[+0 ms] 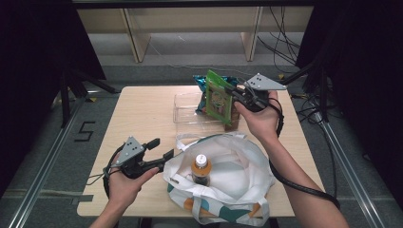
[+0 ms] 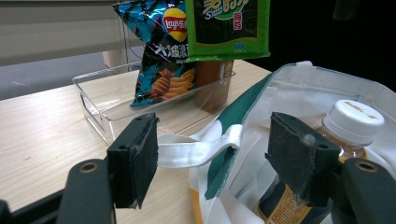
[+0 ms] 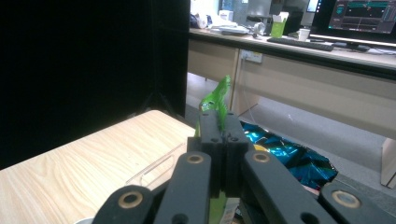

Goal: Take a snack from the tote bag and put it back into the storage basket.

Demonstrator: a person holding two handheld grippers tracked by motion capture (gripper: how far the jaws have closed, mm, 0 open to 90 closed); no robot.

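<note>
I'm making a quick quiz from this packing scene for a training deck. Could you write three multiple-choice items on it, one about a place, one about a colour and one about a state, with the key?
1. Where does the bottle stand?
A. in the white tote bag
B. in the clear tray
C. on the bare table

2. What colour is the packet in the right gripper?
A. red
B. green
C. yellow

3. How do the jaws of the left gripper stand?
A. shut on the bag's strap
B. shut on the bottle
C. open, holding nothing

Key: 1 A, the capped bottle rises upright out of the bag's mouth. 2 B, the packet pinched between the shut jaws is green. 3 C, the left gripper view shows both pads apart with the strap behind them.
</note>
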